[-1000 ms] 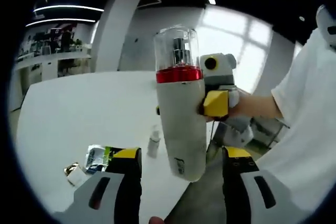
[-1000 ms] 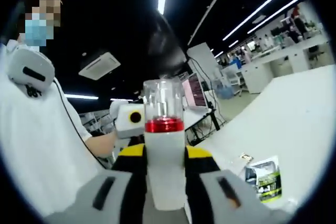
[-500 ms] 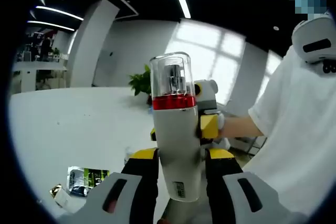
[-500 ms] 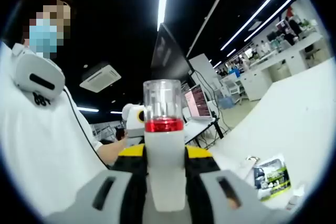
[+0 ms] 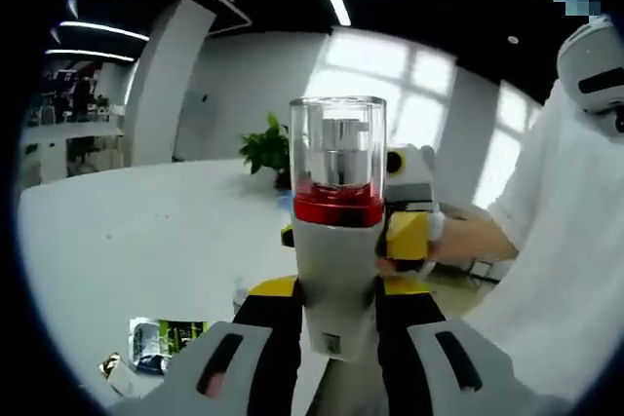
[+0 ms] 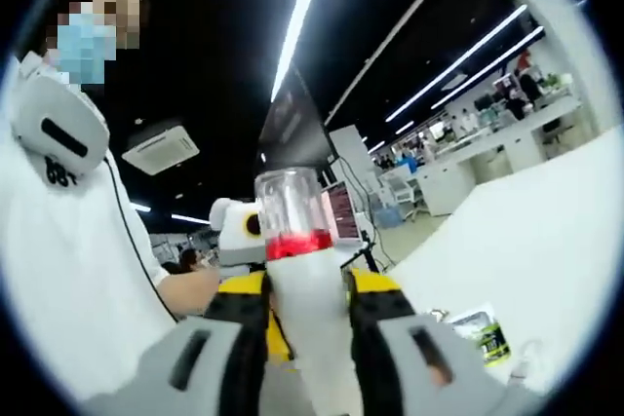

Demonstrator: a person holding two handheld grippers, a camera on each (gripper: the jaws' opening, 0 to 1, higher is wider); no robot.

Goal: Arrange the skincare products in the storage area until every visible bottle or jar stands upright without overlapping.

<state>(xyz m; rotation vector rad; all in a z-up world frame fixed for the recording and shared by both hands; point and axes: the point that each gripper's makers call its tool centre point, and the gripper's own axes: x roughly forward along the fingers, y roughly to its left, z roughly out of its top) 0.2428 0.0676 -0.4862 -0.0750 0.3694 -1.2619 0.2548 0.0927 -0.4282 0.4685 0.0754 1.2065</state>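
Observation:
A white bottle [image 5: 336, 241] with a red band and a clear cap is held upright in the air above the white table [image 5: 127, 221]. In the left gripper view my left gripper [image 5: 336, 291] is shut on its lower body, one jaw on each side. Behind the bottle, my right gripper [image 5: 405, 236] presses its yellow pad against the bottle's right side. In the right gripper view the same bottle [image 6: 302, 309] rises between the jaws of my right gripper [image 6: 304, 284], which is shut on it.
On the table lie a green-and-silver packet [image 5: 161, 343], a small gold-capped item [image 5: 112, 369] and a small white bottle [image 5: 241, 291]. The packet [image 6: 483, 333] also lies low on the table [image 6: 526, 241]. A person in a white shirt [image 5: 565, 270] stands close at the right.
My left gripper stood wide open beside the bottle a second ago; its jaws have since closed onto the bottle's body. The right gripper has kept its hold throughout.

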